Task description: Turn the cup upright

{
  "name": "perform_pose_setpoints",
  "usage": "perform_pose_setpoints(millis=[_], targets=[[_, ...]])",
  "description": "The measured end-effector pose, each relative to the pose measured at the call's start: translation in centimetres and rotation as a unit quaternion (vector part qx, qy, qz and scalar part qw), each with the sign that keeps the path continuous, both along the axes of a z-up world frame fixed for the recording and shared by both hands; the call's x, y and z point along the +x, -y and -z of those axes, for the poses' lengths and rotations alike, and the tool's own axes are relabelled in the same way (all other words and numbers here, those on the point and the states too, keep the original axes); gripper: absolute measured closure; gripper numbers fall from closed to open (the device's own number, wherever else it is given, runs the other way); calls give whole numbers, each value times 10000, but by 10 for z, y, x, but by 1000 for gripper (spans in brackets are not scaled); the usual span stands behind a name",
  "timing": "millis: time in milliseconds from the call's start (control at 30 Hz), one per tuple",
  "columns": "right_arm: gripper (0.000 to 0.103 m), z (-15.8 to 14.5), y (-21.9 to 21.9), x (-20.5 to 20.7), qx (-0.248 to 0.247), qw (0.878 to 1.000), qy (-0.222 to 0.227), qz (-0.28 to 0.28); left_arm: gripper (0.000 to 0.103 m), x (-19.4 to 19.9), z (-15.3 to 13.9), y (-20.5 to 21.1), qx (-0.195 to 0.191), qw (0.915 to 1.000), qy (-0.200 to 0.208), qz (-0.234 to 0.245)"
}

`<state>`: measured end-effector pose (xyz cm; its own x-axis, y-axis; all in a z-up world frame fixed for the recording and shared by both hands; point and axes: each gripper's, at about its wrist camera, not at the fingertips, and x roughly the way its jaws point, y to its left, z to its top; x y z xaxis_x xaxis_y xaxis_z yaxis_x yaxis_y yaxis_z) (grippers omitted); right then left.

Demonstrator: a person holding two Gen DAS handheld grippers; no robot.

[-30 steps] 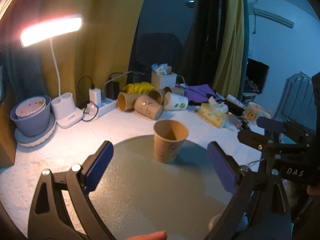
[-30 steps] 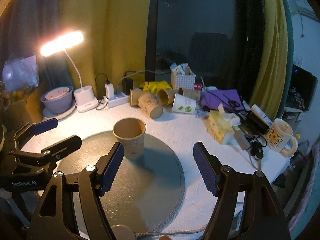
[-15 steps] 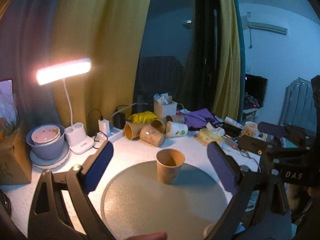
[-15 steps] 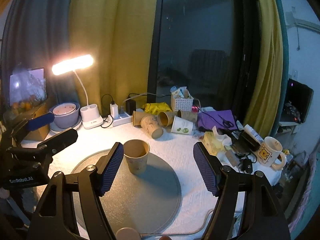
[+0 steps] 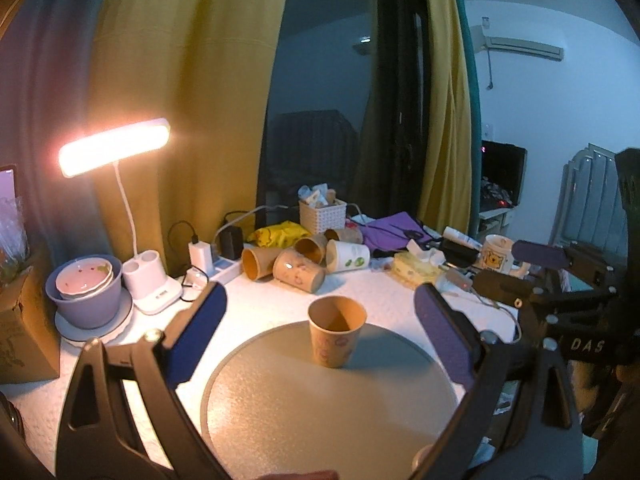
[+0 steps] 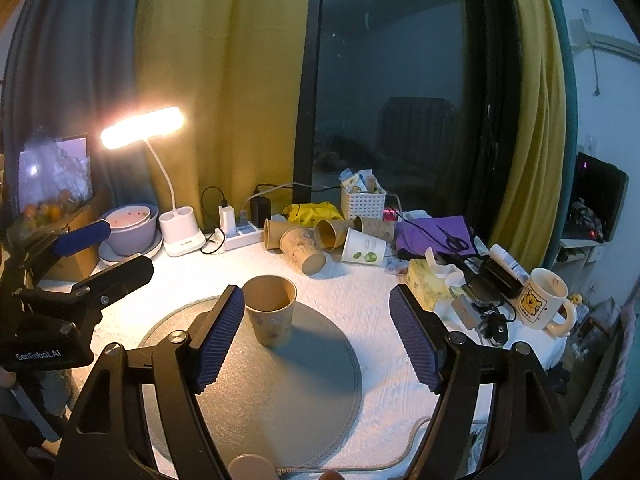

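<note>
Both jaws are gaping, gripping nothing: left gripper [image 5: 318, 330], right gripper [image 6: 316, 334]. Paper cup [image 5: 337, 336] is standing upright, empty, on the round mat [image 5: 320, 408]; only the right view is showing scissors [image 6: 454, 242].

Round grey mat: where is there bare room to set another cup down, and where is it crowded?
The round grey mat is bare in front of the upright paper cup, toward the grippers. The white tablecloth between the mat and the tissue box is also free. The back edge is crowded: tipped paper cups, power strip, white basket.
</note>
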<state>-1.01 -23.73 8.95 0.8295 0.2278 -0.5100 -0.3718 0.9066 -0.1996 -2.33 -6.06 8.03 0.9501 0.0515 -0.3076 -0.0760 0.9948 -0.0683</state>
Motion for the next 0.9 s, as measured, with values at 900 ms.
perform_pose_setpoints(millis=[900], targets=[[25,5,0,0,-11,10000,-21,3,7,3,0,1,41,10000,-16,64]])
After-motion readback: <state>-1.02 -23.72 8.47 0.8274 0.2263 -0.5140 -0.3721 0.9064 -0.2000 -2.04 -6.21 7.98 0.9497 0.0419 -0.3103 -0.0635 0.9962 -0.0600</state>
